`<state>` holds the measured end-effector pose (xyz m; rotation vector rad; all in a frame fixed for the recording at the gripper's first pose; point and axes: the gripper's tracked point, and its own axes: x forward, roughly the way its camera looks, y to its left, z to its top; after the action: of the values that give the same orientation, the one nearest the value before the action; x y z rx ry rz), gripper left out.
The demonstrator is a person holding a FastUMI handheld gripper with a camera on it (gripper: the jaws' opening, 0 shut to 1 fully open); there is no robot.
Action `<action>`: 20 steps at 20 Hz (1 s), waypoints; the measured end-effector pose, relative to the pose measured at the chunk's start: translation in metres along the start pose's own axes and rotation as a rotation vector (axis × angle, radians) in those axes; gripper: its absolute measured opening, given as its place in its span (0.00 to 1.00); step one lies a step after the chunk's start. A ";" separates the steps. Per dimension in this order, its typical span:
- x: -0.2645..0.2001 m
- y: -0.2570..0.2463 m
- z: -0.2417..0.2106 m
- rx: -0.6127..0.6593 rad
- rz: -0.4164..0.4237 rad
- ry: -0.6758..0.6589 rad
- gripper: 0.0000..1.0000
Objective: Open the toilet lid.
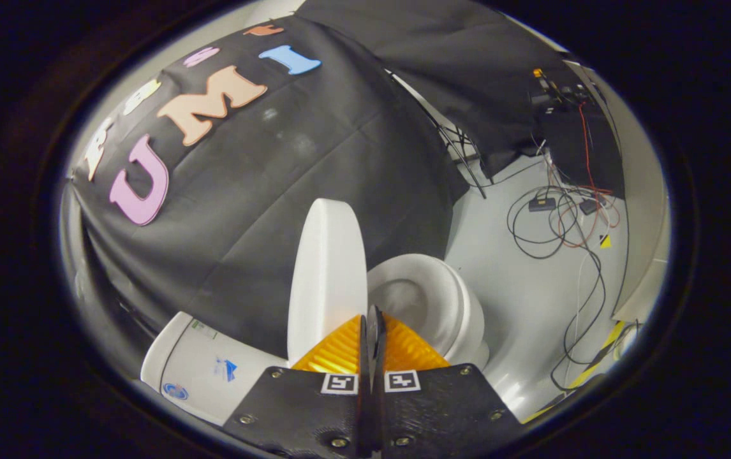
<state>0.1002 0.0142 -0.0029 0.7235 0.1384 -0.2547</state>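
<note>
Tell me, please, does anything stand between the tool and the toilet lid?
Nothing visible does. The toilet lid stands raised just ahead of the tool, whose orange fingers are closed together and empty. Beside the lid lies the open bowl; the tank sits nearby.

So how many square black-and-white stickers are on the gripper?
2. One square sticker sits on the left finger's black base, the other on the right, either side of the shut gripper, just below the raised toilet lid.

Your black gripper with ribbed orange fingers (372,319) has its fingertips pressed together, gripping nothing.
</note>
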 end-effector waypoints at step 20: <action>-0.037 0.077 0.004 -0.238 0.034 -0.062 0.01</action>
<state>0.0860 0.0743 0.0572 0.4811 0.0957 -0.2236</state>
